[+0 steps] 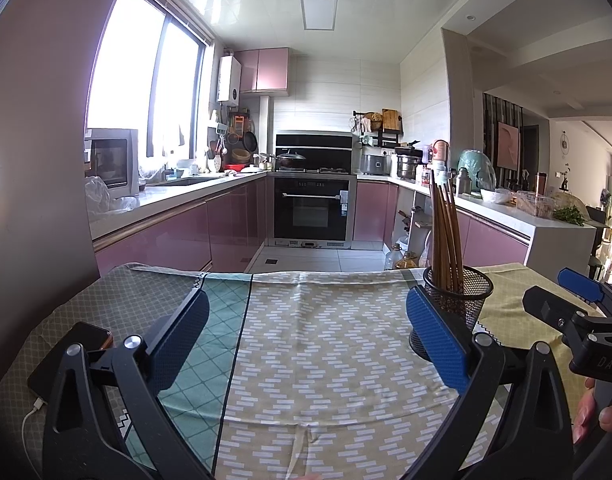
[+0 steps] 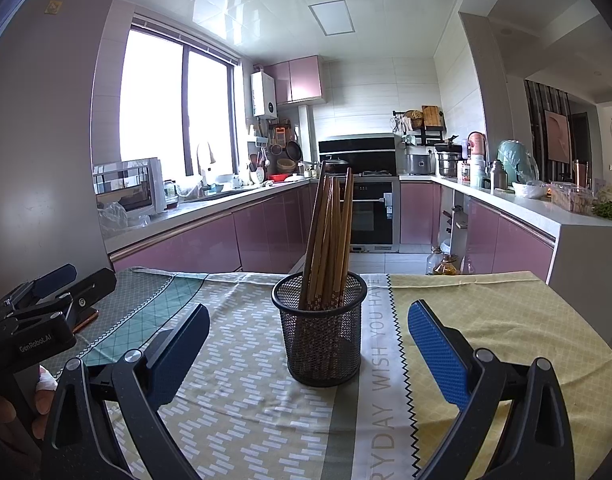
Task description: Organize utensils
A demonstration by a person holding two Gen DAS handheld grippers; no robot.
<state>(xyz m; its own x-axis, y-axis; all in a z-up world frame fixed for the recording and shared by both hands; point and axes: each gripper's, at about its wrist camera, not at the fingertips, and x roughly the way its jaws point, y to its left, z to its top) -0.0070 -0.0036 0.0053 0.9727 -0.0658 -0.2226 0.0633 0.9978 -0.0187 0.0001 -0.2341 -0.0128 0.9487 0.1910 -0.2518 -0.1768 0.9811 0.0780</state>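
Note:
A black wire-mesh cup (image 2: 321,332) stands upright on the patterned tablecloth (image 2: 242,400), holding several brown chopsticks (image 2: 329,240) that lean together. My right gripper (image 2: 307,320) is open, its blue pads wide apart on either side of the cup and a little nearer than it. In the left wrist view the same mesh cup (image 1: 463,296) with chopsticks (image 1: 445,232) sits just behind my right-hand pad. My left gripper (image 1: 306,308) is open over bare cloth with nothing between its fingers. The right gripper (image 1: 581,312) shows at the far right edge.
A phone (image 1: 72,354) with a white cable lies on the cloth at the left. The table's far edge (image 1: 306,274) drops to the kitchen floor. Pink cabinets, an oven (image 1: 311,208) and cluttered counters lie beyond. The left gripper (image 2: 38,312) sits at the left, a hand holding it.

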